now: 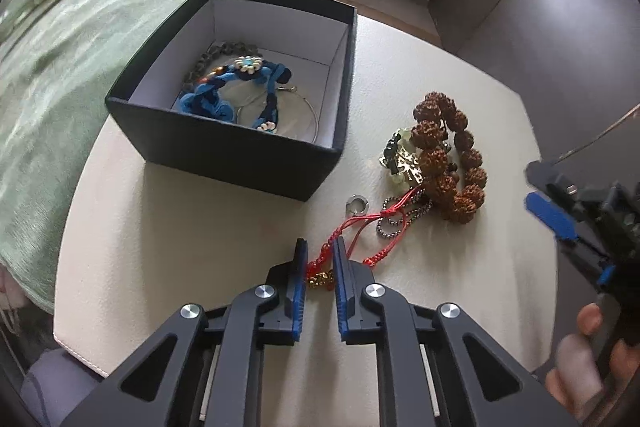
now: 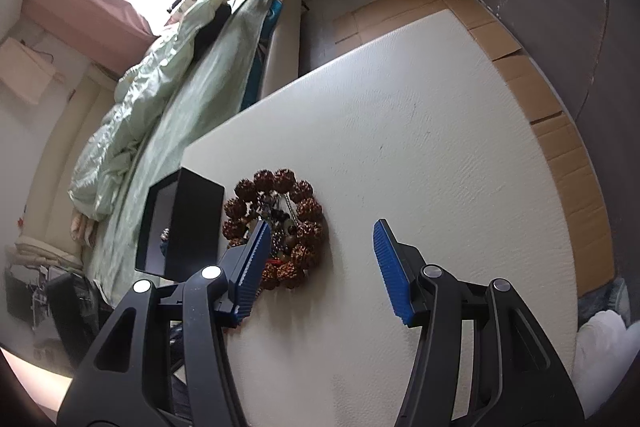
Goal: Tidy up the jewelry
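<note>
My left gripper [image 1: 320,247] points down at the cream table [image 1: 200,267], shut on a red cord bracelet [image 1: 360,223] whose gold charm [image 1: 320,281] sits between the pads. The cord trails to a pile: a brown bead bracelet [image 1: 452,155], a ball chain [image 1: 394,223] and a small metal ring [image 1: 357,205]. An open black box [image 1: 240,163] behind holds a blue woven bracelet [image 1: 216,99], hoops and dark beads. My right gripper [image 2: 322,227] hangs open and empty just right of the brown bead bracelet [image 2: 308,207]; the black box [image 2: 196,223] stands to its left.
A bed with a pale green quilt [image 1: 80,47] runs along the table's left side. Flat cardboard [image 2: 560,147] lies on the floor beyond the table's far edge. A hand [image 1: 580,359] holds the right gripper at the right rim of the left wrist view.
</note>
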The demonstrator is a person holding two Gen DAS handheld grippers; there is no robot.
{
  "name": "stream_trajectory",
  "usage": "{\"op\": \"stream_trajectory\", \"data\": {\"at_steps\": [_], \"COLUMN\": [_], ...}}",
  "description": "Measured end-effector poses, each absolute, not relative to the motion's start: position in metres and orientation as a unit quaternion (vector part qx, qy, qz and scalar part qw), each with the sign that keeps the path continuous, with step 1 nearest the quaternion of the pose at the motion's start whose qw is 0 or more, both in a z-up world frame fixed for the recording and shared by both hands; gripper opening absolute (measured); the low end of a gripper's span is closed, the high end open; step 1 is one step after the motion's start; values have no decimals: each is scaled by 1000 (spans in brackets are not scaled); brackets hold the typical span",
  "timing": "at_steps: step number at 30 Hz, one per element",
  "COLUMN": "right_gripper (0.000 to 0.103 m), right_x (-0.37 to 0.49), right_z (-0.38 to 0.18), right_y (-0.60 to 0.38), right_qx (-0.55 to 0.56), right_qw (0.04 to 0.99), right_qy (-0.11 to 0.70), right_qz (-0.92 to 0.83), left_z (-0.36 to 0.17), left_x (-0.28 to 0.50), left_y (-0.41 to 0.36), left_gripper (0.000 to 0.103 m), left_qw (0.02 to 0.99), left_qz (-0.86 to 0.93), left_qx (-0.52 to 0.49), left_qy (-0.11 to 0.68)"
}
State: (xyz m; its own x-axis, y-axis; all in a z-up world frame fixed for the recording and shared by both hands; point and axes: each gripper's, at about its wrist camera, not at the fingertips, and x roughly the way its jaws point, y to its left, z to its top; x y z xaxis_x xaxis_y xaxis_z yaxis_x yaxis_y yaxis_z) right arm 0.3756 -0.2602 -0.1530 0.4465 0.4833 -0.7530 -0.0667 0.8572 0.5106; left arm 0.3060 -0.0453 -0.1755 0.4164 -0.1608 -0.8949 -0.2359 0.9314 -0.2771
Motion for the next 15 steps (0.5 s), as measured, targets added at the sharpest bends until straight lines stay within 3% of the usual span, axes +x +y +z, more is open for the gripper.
{"op": "stream_trajectory", "data": {"at_steps": [1, 5, 13, 15], "right_gripper": [55, 48, 47, 47], "right_x": [377, 384, 393, 394], "right_z": [-154, -158, -169, -172], "right_y": [-257, -246, -224, -220], "right_qx": [205, 189, 151, 138], "right_qw": [824, 824, 819, 818], "right_qy": [501, 510, 533, 539], "right_qz": [167, 161, 150, 145], "left_z": [-173, -160, -152, -156], "left_x": [304, 299, 291, 293], "left_y": [-44, -37, -32, -33], "left_gripper": [0, 0, 1, 20], "left_qw": [824, 832, 823, 818], "left_qz": [17, 10, 10, 12], "left_qx": [-189, -193, -193, -206], "left_qy": [534, 520, 534, 537]}}
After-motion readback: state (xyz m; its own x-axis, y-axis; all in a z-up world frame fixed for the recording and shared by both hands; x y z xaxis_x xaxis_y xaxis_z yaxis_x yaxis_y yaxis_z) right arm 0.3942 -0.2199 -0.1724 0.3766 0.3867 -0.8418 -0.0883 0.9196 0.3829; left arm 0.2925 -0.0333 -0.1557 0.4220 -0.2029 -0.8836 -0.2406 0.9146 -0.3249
